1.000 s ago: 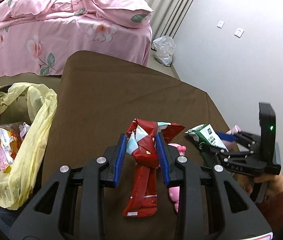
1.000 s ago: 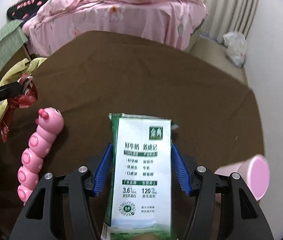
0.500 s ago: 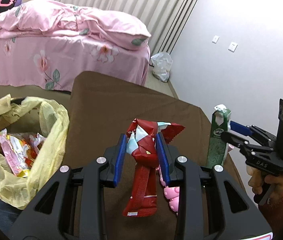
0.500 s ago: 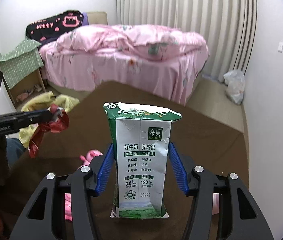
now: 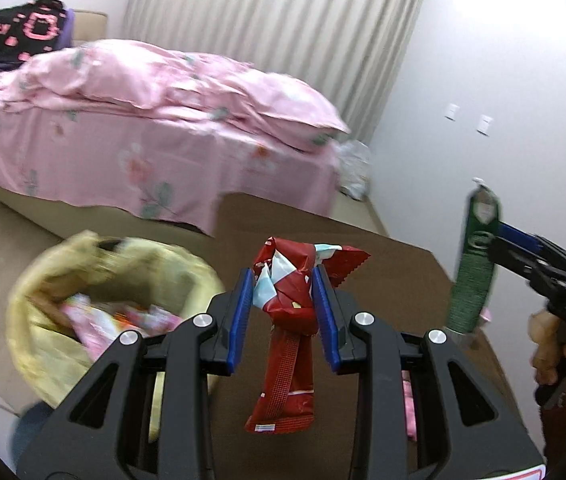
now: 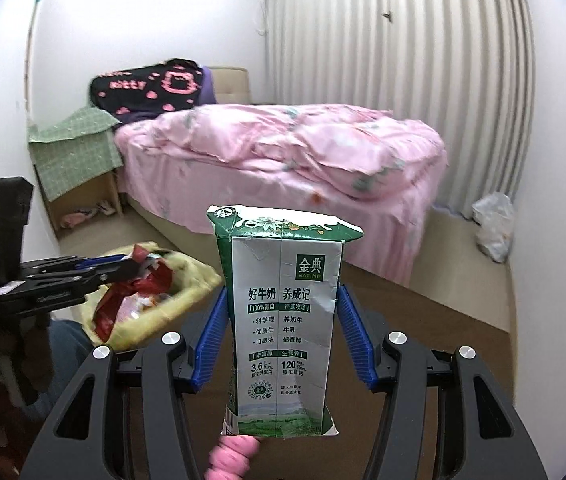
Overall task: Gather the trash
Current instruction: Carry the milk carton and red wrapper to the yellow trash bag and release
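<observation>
My left gripper (image 5: pixel 284 276) is shut on a crumpled red snack wrapper (image 5: pixel 287 364), whose long tail hangs below the blue pads. It is held above the brown table (image 5: pixel 383 272), just right of a yellow trash bag (image 5: pixel 43 344) with wrappers inside. My right gripper (image 6: pixel 281 300) is shut on a green and white milk carton (image 6: pixel 283 264), held upright and well above the table. In the left wrist view the carton (image 5: pixel 473 280) hangs at the right, edge-on. In the right wrist view the left gripper (image 6: pixel 123 264) and wrapper (image 6: pixel 123 300) hover by the bag (image 6: pixel 187 276).
A pink caterpillar toy (image 6: pixel 231 452) lies on the table under the carton. A bed with pink bedding (image 5: pixel 163 120) stands beyond the table. A white plastic bag (image 6: pixel 493 224) sits on the floor by the curtain. A person's hand (image 5: pixel 551 344) holds the right gripper.
Both grippers have risen with their loads and tilted up, so more of the room shows. The carton has come up off the table. The wrapper has moved left towards the yellow bag.
</observation>
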`<state>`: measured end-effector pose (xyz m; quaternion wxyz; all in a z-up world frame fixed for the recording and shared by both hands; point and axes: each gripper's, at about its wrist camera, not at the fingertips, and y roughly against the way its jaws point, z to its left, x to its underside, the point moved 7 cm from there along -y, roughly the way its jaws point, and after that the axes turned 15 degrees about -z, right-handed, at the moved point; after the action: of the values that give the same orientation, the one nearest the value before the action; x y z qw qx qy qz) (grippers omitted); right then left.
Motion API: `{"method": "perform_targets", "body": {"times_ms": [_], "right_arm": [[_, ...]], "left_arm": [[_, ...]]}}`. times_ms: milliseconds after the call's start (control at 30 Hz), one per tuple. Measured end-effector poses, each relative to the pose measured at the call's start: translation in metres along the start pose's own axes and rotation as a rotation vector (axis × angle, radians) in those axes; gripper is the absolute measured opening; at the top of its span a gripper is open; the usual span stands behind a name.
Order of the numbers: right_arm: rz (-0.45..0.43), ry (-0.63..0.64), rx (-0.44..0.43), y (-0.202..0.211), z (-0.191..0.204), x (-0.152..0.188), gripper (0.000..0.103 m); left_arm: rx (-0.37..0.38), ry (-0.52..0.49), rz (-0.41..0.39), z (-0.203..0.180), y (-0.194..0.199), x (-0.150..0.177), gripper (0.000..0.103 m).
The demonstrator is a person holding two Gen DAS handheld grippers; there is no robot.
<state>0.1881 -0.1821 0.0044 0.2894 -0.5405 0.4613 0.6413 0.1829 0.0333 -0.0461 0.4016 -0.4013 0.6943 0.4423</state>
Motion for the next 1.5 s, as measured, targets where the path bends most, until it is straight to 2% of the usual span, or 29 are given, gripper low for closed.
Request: {"method": "perform_targets", "body": {"times_ms": [100, 233, 367, 467, 533, 633, 733, 867, 967, 1133, 1233, 1367, 1500], "right_arm": [[-0.017, 0.002, -0.055, -0.017, 0.024, -0.008, 0.052], [-0.008, 0.007, -0.133, -0.057, 0.058, -0.014, 0.052], [-0.012, -0.006, -0.178, -0.097, 0.08, -0.02, 0.052], [-0.025, -0.048, -0.214, -0.128, 0.093, -0.029, 0.052], [-0.035, -0.084, -0.236, -0.148, 0.1, -0.033, 0.052], [-0.041, -0.11, -0.273, -0.178, 0.116, -0.032, 0.052], [-0.015, -0.142, -0.32, -0.212, 0.138, -0.018, 0.052], [0.083, -0.2, -0.367, -0.249, 0.157, 0.011, 0.052], [0.204, -0.203, -0.379, -0.264, 0.168, 0.043, 0.052], [0.353, -0.163, -0.378, -0.256, 0.172, 0.086, 0.052], [0.378, -0.158, -0.382, -0.25, 0.173, 0.096, 0.052], [0.366, -0.162, -0.385, -0.244, 0.173, 0.095, 0.052], [0.346, -0.173, -0.412, -0.241, 0.175, 0.091, 0.052]], "left_arm": [[-0.087, 0.03, -0.037, 0.049, 0.007, -0.012, 0.029], [-0.202, 0.13, -0.069, 0.118, 0.007, -0.013, 0.029], [-0.249, 0.228, -0.069, 0.159, -0.01, 0.003, 0.029], [-0.223, 0.244, -0.026, 0.163, -0.036, 0.025, 0.029], [-0.233, 0.246, 0.037, 0.168, -0.051, 0.045, 0.029], [-0.306, 0.209, 0.164, 0.18, -0.061, 0.07, 0.029], [-0.365, 0.151, 0.211, 0.184, -0.054, 0.079, 0.028], [-0.37, 0.216, 0.189, 0.195, -0.04, 0.081, 0.027], [-0.356, 0.262, 0.145, 0.202, -0.031, 0.074, 0.027], [-0.333, 0.289, 0.131, 0.201, -0.026, 0.073, 0.028], [-0.323, 0.288, 0.129, 0.2, -0.027, 0.07, 0.028], [-0.316, 0.298, 0.128, 0.199, -0.029, 0.069, 0.028], [-0.29, 0.363, 0.1, 0.201, -0.025, 0.063, 0.031]]}}
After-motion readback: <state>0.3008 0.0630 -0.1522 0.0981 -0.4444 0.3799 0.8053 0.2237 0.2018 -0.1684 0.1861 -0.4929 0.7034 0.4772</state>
